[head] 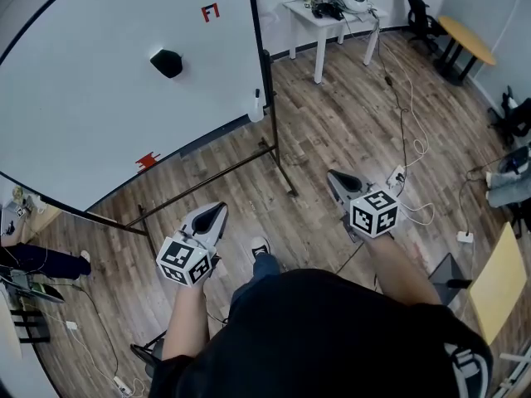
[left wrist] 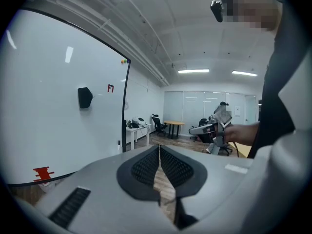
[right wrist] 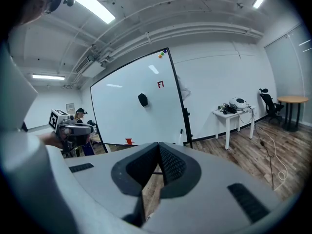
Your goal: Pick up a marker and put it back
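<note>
A large whiteboard [head: 99, 81] on a wheeled stand fills the upper left of the head view. A small white marker-like object [head: 255, 106] hangs at its lower right edge; it also shows in the right gripper view [right wrist: 181, 136] and the left gripper view [left wrist: 118, 144]. A red piece [head: 148, 161] sits on the board's lower edge. A black eraser [head: 167, 62] sticks to the board. My left gripper [head: 217, 209] and right gripper [head: 335, 175] hover over the wood floor, well short of the board. Both are shut with nothing between the pads [left wrist: 146, 167] [right wrist: 171, 164].
A white table [head: 328, 15] with devices and cables stands behind the board. Cables and a power strip [head: 397, 175] lie on the floor at right. A round wooden table [head: 467, 38] and office chairs [head: 419, 11] are at far right. The board stand's foot [head: 286, 181] reaches toward me.
</note>
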A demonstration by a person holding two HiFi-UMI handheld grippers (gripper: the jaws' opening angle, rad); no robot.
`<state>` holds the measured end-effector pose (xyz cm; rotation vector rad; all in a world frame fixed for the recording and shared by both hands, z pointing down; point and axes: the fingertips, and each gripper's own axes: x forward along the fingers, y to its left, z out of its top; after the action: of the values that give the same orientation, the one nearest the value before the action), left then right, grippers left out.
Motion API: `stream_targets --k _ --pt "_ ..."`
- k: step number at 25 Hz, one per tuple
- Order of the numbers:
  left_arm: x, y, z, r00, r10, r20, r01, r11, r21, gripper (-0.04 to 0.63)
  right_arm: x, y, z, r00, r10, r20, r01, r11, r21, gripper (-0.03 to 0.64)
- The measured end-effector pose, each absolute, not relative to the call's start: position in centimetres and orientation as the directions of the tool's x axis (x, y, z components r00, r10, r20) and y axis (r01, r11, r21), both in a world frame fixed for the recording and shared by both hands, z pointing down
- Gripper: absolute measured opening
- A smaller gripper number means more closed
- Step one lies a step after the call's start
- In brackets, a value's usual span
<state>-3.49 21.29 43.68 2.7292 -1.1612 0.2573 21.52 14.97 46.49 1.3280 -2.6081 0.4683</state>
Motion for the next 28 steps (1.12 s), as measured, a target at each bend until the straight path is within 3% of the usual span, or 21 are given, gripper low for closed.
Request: stream_targets --k 12,28 --pt "-3.0 16.2 45.6 0.716 -0.657 0.237 -0.691 -0.714 0.113 0.015 20.8 10.8 48.3 -0.566 -0.755 0.332 -0.824 0.528 -0.205 -0.005" --pt "-7.2 5.7 45.6 0.753 -0.616 0.231 -0.652 -0.746 0.134 0.015 15.8 1.2 48.3 -0.540 -0.759 0.363 -0.841 0.502 -0.203 -0.005"
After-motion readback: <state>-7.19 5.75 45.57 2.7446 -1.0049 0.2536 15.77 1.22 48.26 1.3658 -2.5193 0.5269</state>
